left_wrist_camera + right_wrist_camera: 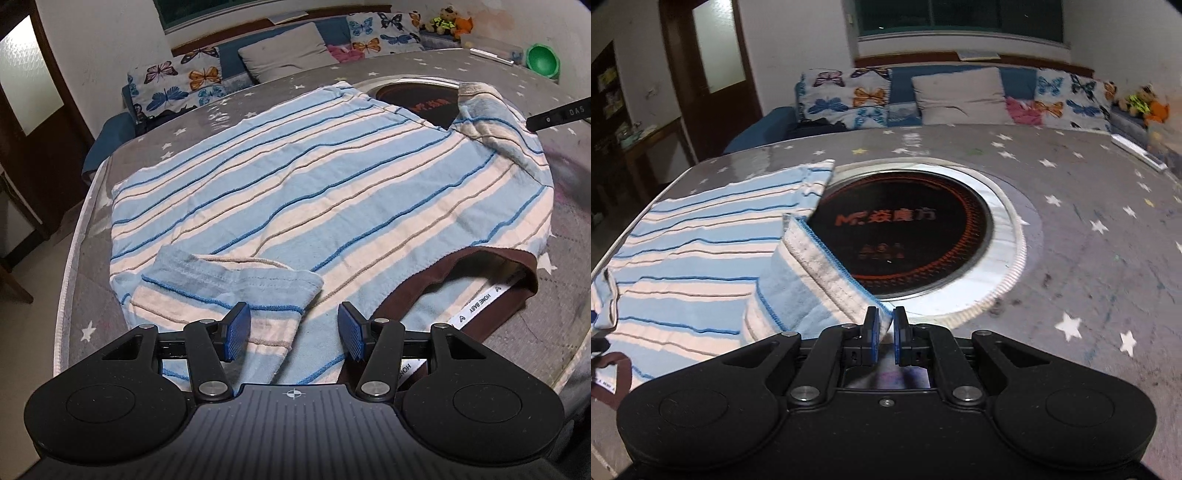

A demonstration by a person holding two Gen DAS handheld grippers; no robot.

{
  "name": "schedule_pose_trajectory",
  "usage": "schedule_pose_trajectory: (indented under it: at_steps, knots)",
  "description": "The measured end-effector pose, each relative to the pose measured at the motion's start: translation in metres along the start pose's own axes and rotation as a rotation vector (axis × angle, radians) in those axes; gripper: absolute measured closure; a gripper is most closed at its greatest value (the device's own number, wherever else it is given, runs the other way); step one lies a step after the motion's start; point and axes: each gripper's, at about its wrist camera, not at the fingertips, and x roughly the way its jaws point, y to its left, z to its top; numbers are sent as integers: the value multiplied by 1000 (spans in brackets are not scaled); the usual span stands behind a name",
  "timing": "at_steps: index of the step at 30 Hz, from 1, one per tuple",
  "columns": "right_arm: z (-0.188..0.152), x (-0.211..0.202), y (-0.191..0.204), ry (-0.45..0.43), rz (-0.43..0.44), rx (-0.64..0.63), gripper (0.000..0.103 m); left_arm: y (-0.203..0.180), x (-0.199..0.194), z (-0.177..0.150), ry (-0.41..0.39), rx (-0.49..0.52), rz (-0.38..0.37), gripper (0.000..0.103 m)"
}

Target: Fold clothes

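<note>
Here the right gripper (pixel 885 332) pinches the blue-and-cream striped knit shirt's (pixel 295 206) sleeve cuff (pixel 827 258); the left gripper (pixel 293 332) gapes over the near sleeve (pixel 229 291).

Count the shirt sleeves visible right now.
2. One sleeve lies folded onto the striped shirt before the open left gripper; the other sleeve is pinched by the right gripper.

Home living room — butterfly-print sofa (pixel 846 98), plush toys (pixel 448 20), star-patterned table (pixel 1071 229) with inset cooktop (pixel 905 236)
</note>
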Motion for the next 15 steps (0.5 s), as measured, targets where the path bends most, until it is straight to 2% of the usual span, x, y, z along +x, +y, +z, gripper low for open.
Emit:
schedule_pose_trajectory:
  at_steps: [6,8,10,15]
  knots:
    - [1,5,-6,22,21,46,94,-9,-2,1,2,-2,4,49]
    - [1,5,-8,18,26,59,88,-9,-1,2,2,-3,4,49]
    - [1,1,-7,12,29,69,77,-10,-1,2,3,-6,4,49]
    - [4,-4,-5,4,35,63,71,-11,0,2,4,-11,-4,52]
